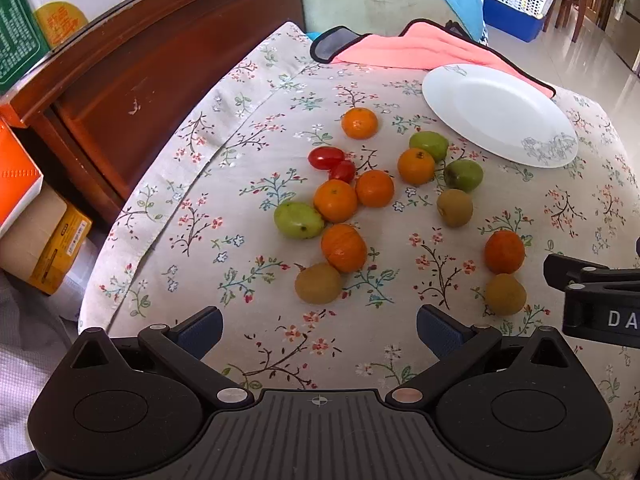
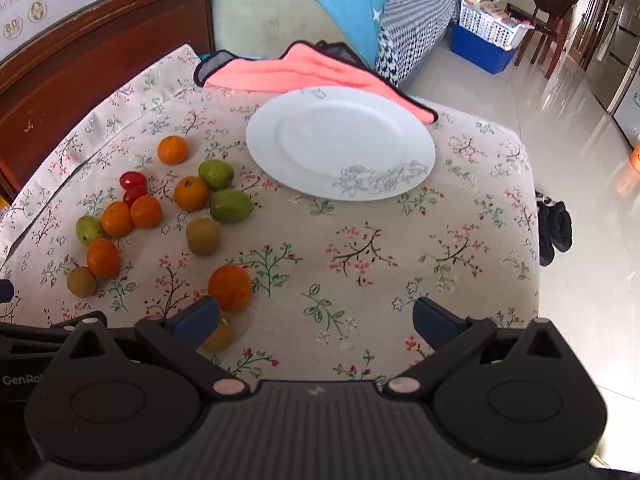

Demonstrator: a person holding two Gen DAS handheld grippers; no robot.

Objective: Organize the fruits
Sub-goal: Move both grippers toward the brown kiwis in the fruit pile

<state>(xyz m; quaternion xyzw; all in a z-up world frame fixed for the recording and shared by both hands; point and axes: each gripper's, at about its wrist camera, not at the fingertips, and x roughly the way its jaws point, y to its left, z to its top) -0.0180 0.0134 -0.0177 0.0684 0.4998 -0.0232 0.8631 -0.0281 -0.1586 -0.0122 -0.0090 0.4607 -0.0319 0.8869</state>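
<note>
Through the left wrist camera I see my left gripper point(image 1: 319, 326) spread wide with nothing between its blue pads, hovering over the flowered tablecloth point(image 1: 192, 216). The fruit lies loose ahead of it. A brown kiwi point(image 1: 318, 283) sits at about 12 o'clock, just beyond the fingertips, touching an orange point(image 1: 344, 247) behind it. Farther on, a green fruit point(image 1: 298, 220) touches two more oranges point(image 1: 335, 201), and two cherry tomatoes point(image 1: 326, 157) lie beside each other past those. Toward 1 o'clock a lone orange point(image 1: 504, 252) rests just behind another kiwi point(image 1: 505, 294). The white plate point(image 1: 500, 116) is bare, up at 1 o'clock, its far rim over a pink cloth point(image 1: 420, 50). Part of the right gripper point(image 1: 596, 300) shows at 3 o'clock.

Through the right wrist camera my right gripper point(image 2: 316, 322) is equally wide open and holds nothing. The plate point(image 2: 340, 144) lies at 12 o'clock, well apart from the fingertips. The fruit is spread from 9 to 11 o'clock; the nearest orange point(image 2: 230, 287) sits just beyond my left finger point(image 2: 196, 320), and a kiwi point(image 2: 219, 336) lies partly hidden behind that finger.
</note>
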